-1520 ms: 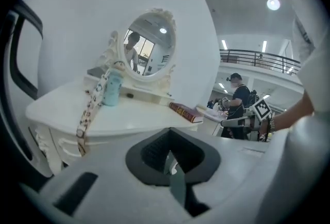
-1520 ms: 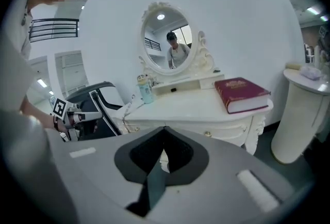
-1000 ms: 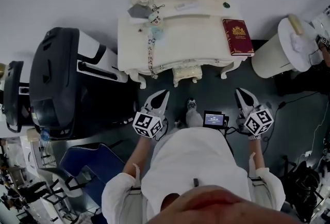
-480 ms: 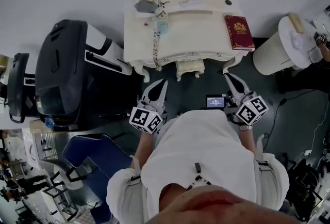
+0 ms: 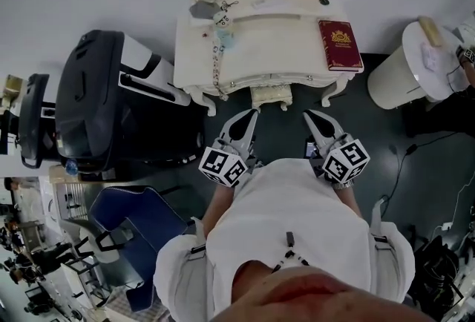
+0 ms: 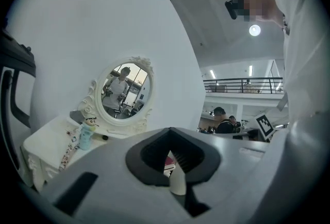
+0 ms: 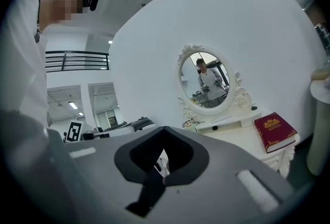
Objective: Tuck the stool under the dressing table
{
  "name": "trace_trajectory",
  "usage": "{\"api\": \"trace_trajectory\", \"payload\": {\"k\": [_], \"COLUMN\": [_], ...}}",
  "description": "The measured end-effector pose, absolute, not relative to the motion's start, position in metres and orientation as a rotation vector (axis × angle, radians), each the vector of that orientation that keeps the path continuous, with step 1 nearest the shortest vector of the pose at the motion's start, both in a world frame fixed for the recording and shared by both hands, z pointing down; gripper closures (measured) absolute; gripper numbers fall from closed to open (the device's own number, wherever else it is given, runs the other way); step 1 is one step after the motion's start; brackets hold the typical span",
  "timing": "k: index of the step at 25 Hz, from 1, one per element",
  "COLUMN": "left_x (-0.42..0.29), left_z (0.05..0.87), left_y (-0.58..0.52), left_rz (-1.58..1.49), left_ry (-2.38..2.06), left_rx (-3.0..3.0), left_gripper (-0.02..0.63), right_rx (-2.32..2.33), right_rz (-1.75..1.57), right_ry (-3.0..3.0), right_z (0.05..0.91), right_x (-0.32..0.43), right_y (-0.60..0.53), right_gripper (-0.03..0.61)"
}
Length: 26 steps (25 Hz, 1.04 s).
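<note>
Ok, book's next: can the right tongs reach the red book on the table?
Probably yes: the red book lies uncovered at the dressing table's right edge, with the right tongs, shut and empty, close in front.

Both grippers are up in front of the person's chest and held level, the left gripper (image 5: 249, 120) slanting its tips inward to the right and the right gripper (image 5: 312, 120) slanting inward to the left, so the two noses converge with a gap between them. Each pair of jaws is pressed together with nothing caught in it. The left marker cube (image 5: 223, 166) and right marker cube (image 5: 345, 161) sit just ahead of the white-sleeved left forearm (image 5: 214, 211) and right forearm (image 5: 350, 199), tucked close to the body.
</note>
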<state>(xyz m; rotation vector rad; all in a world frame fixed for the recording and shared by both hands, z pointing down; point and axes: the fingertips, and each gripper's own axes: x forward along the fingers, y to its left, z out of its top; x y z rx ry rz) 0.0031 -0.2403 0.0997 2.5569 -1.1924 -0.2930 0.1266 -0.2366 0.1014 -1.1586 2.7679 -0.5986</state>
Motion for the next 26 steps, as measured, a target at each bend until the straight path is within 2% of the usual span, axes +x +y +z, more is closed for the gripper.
{"api": "trace_trajectory", "payload": {"k": [8, 15, 26], "left_x": [0.072, 0.084, 0.087], "left_z": [0.11, 0.115, 0.118], "left_y": [-0.219, -0.2, -0.186], "left_rz": [-0.176, -0.209, -0.232], "left_ry": [-1.164, -1.228, -1.256], "left_rx": [2.554, 2.482, 2.452], "left_gripper": [0.609, 0.609, 0.609], "right_rx": [-1.11, -1.074, -1.023], "right_rz": [-0.637, -0.716, -0.696], "right_ry": [2.79, 2.77, 2.815], "right_z": [0.116, 0.128, 0.128], "right_x": [0.183, 0.211, 0.209], "right_y": [-0.228, -0.213, -0.203], "right_gripper": [0.572, 0.572, 0.572]}}
